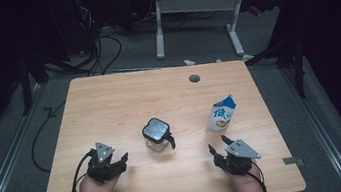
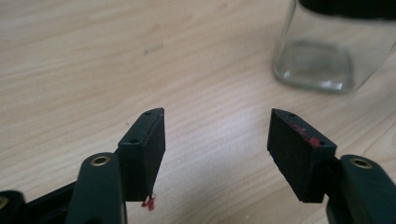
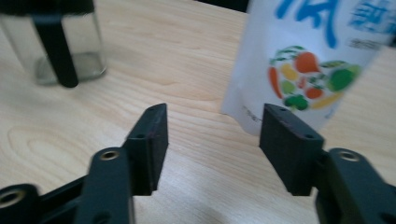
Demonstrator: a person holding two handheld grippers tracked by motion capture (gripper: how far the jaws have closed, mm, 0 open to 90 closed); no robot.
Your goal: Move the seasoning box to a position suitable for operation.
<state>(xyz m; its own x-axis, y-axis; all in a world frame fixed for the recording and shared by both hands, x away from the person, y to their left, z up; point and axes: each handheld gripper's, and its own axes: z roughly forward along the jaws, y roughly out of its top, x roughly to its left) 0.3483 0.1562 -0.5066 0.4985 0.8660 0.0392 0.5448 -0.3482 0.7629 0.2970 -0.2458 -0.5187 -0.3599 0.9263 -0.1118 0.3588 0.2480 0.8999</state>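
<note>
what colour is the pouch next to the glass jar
The pouch is white with blue lettering and a picture of colourful vegetables, clearest in the right gripper view.

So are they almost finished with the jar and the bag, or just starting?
Just starting, it looks like. Nothing seems done yet: the glass jar has its lid on and the white bag stands upright on the table. Nothing is in hand: the left tongs and right tongs are open and empty, apart from both. Reaching, gripping and everything after is left.
</note>
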